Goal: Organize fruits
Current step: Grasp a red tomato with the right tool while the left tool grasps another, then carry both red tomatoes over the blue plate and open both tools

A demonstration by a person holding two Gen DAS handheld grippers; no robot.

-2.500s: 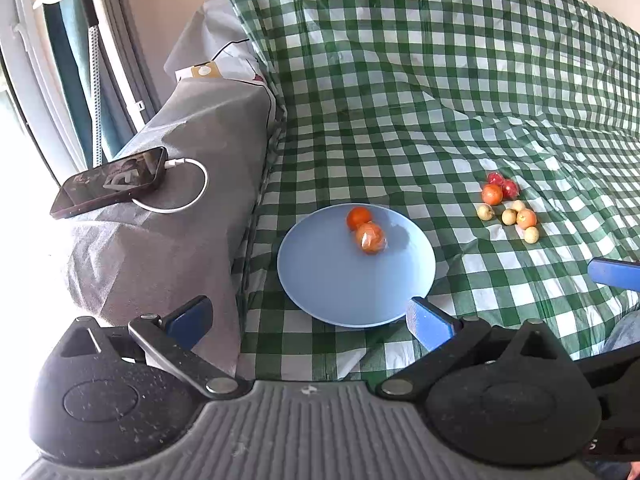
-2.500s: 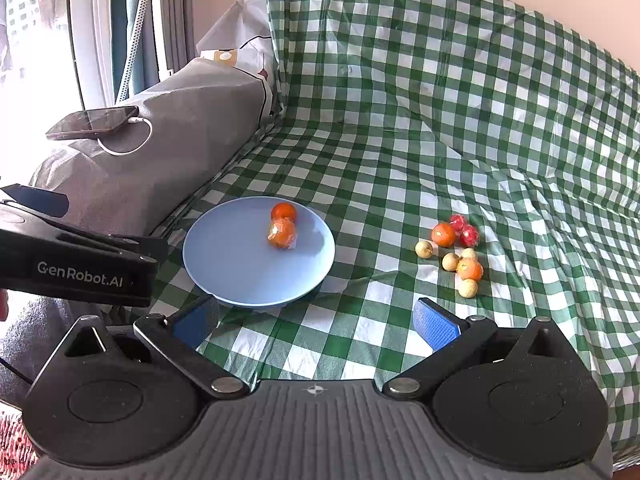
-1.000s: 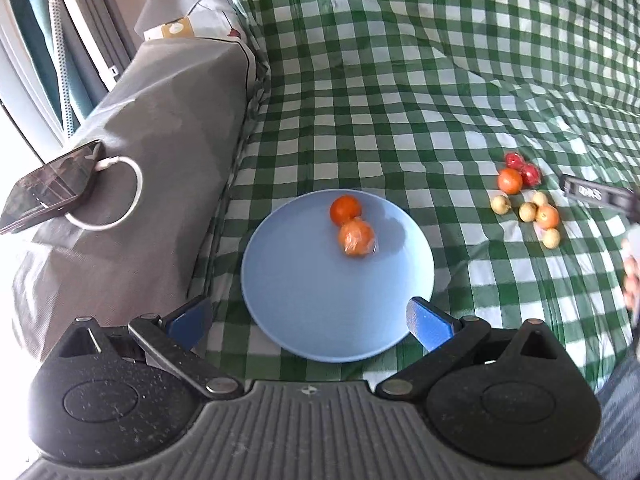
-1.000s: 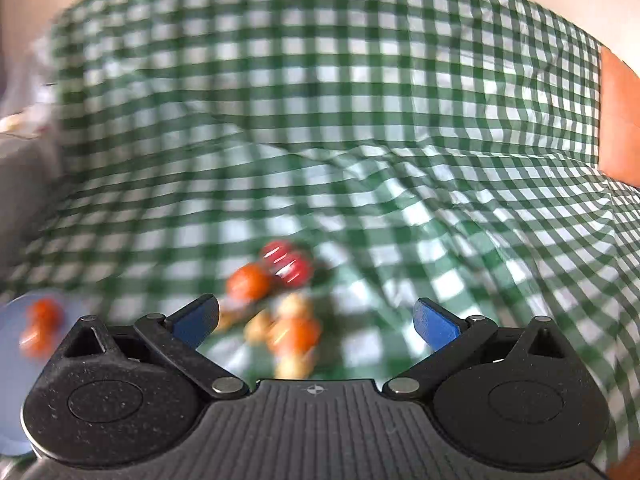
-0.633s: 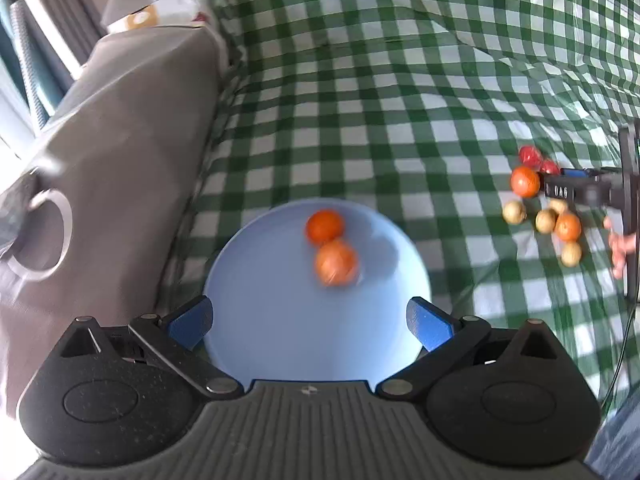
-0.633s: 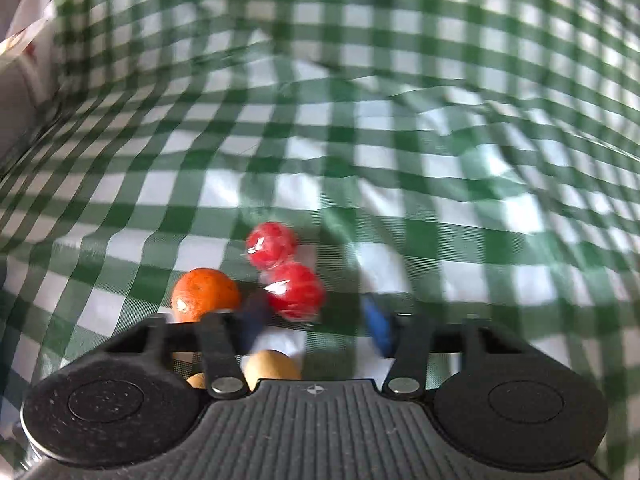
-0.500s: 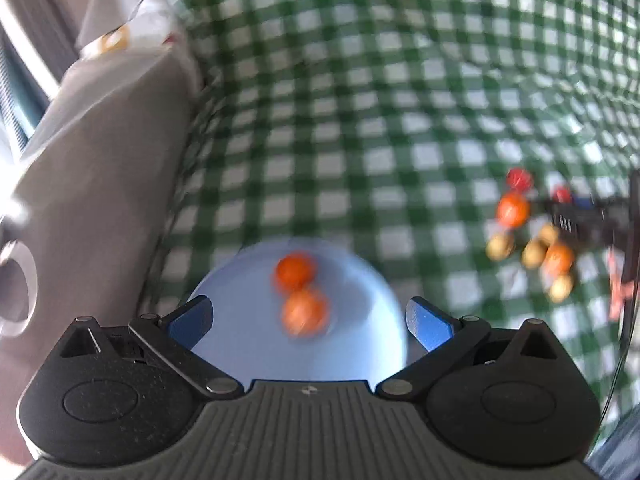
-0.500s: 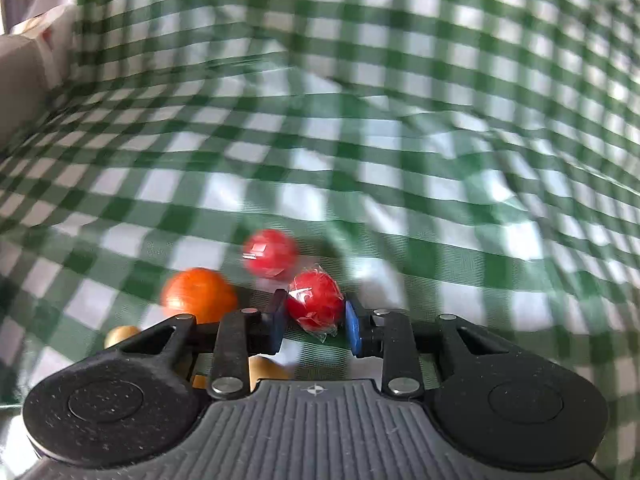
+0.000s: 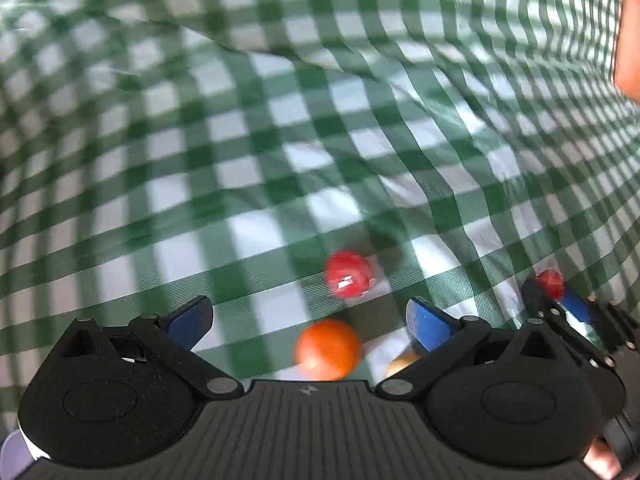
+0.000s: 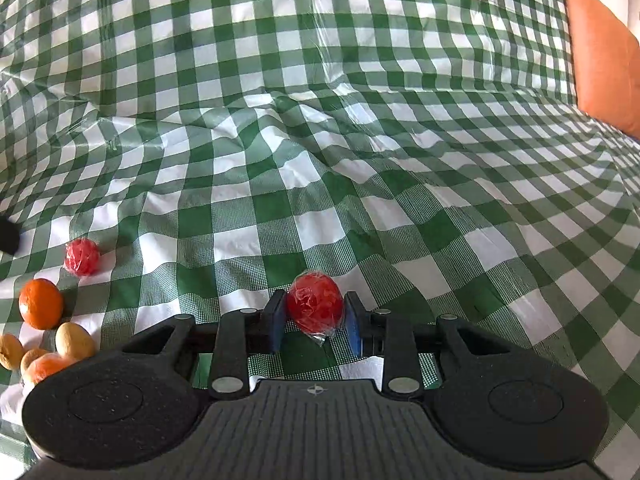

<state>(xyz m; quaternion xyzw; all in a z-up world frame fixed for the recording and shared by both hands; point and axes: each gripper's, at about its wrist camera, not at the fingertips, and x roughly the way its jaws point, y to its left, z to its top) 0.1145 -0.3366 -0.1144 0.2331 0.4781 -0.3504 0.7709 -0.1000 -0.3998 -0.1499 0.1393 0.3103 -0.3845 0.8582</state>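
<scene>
red wrapped fruit (image 10: 316, 306) clamped between right gripper (image 10: 316, 322) jaws.

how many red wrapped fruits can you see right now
2. One red wrapped fruit is clamped in the right gripper; the other red fruit lies on the checked cloth beside the orange. Others may be hidden.

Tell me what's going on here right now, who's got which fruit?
A person is sorting small fruit on a green checked cloth with two handheld grippers. The right gripper is shut on a wrapped red fruit. The left gripper is open above an orange fruit and a second red fruit, gripping nothing. A few pale round fruits lie beside them on the cloth.
</scene>
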